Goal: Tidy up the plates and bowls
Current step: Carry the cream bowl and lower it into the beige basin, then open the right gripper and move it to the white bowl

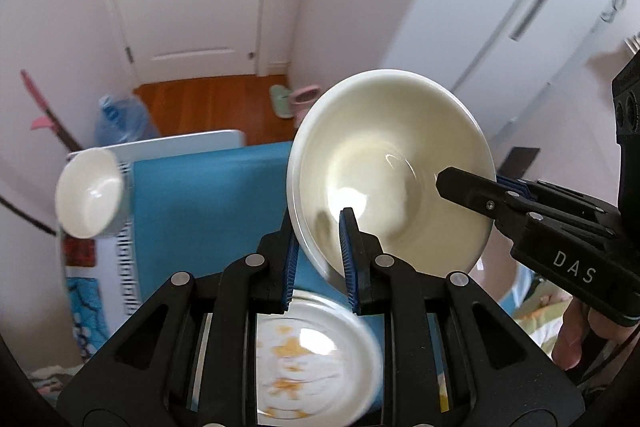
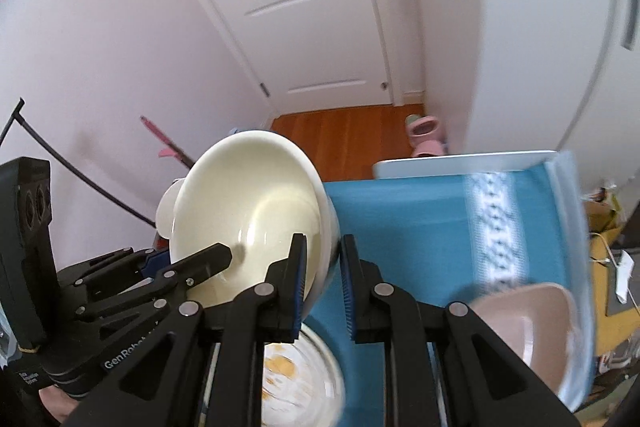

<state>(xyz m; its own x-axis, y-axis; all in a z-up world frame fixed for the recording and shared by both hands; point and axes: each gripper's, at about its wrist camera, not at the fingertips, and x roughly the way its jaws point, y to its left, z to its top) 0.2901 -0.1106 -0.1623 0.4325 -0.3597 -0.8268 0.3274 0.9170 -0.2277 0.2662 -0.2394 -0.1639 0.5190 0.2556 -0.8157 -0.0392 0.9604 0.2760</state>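
Note:
A large cream bowl hangs tilted in the air above the blue mat. My left gripper is shut on its near rim, and my right gripper is shut on the opposite rim; the bowl also shows in the right wrist view. The right gripper's fingers reach into the bowl from the right. Below lies a white plate with orange figures, also seen under the right gripper. A small white bowl stands at the mat's left. A pink bowl sits at the right.
The table is covered by the blue mat, with its far edge toward a wooden floor and a white door. A blue water jug and slippers stand on the floor beyond. A white cabinet rises at the right.

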